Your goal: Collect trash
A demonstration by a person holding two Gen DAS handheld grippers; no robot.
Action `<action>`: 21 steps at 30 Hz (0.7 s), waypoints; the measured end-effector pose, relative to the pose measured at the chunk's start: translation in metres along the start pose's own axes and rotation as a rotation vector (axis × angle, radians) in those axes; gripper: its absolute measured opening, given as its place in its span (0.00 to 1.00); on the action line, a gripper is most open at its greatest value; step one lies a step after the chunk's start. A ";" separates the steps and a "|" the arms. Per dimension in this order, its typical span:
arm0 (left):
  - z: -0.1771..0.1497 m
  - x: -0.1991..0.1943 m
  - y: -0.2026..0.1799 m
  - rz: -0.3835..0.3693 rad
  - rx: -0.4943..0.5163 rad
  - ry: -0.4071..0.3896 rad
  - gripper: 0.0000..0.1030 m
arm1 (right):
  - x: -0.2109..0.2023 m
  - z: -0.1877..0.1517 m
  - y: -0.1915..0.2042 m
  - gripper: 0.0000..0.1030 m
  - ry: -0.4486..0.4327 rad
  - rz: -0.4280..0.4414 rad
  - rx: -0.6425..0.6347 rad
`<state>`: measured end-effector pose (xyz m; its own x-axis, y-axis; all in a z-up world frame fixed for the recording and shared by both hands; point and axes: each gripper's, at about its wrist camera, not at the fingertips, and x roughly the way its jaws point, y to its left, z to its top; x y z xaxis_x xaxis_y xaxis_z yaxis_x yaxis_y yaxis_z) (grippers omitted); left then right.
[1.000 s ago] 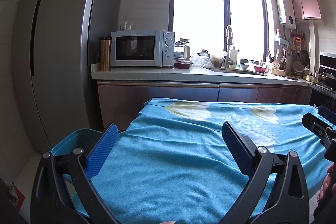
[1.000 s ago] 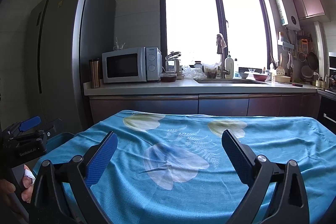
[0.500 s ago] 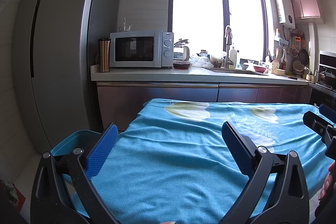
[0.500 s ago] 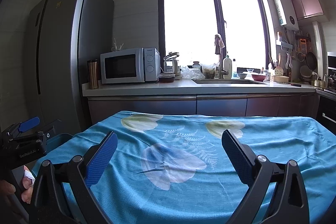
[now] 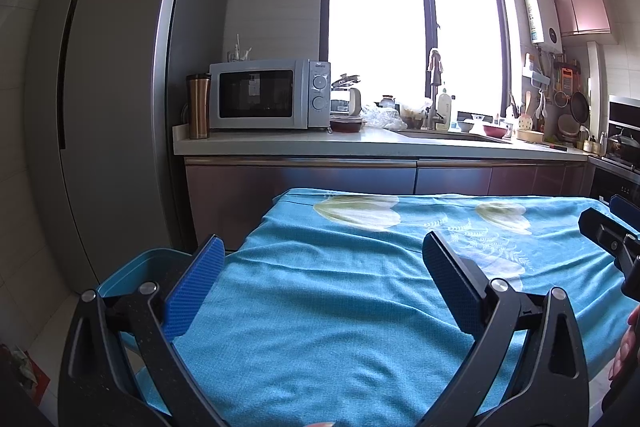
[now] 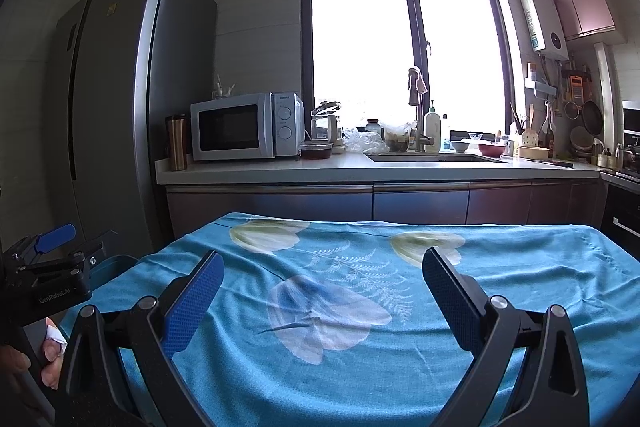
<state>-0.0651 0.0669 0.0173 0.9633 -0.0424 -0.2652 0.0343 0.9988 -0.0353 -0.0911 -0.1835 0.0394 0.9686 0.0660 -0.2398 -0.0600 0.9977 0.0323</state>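
Note:
A table under a blue cloth with pale flower prints (image 5: 360,291) (image 6: 500,291) fills the lower half of both wrist views; no trash shows on it. My left gripper (image 5: 320,269) hangs open above the cloth's near left part, nothing between its blue pads. My right gripper (image 6: 322,281) is open too, over the middle of the cloth. A blue bin (image 5: 140,267) stands on the floor by the table's left edge, its rim (image 6: 116,265) also showing in the right wrist view. Its inside is hidden.
Behind the table runs a kitchen counter (image 5: 360,141) with a microwave (image 5: 268,95), a brown thermos (image 5: 199,105), a sink and dishes. A tall grey fridge (image 5: 112,87) stands at the left. A hand (image 6: 44,351) holds the left gripper's grip.
Both cameras have tilted slightly, so the kitchen sits a little lower in the views. The grippers stay open over the cloth.

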 end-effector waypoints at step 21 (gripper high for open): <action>-0.001 0.002 -0.001 0.004 0.006 0.002 0.94 | 0.000 0.000 0.000 0.93 0.003 -0.005 0.001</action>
<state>-0.0635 0.0660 0.0158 0.9628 -0.0382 -0.2676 0.0317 0.9991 -0.0285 -0.0911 -0.1837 0.0392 0.9681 0.0614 -0.2429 -0.0553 0.9980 0.0319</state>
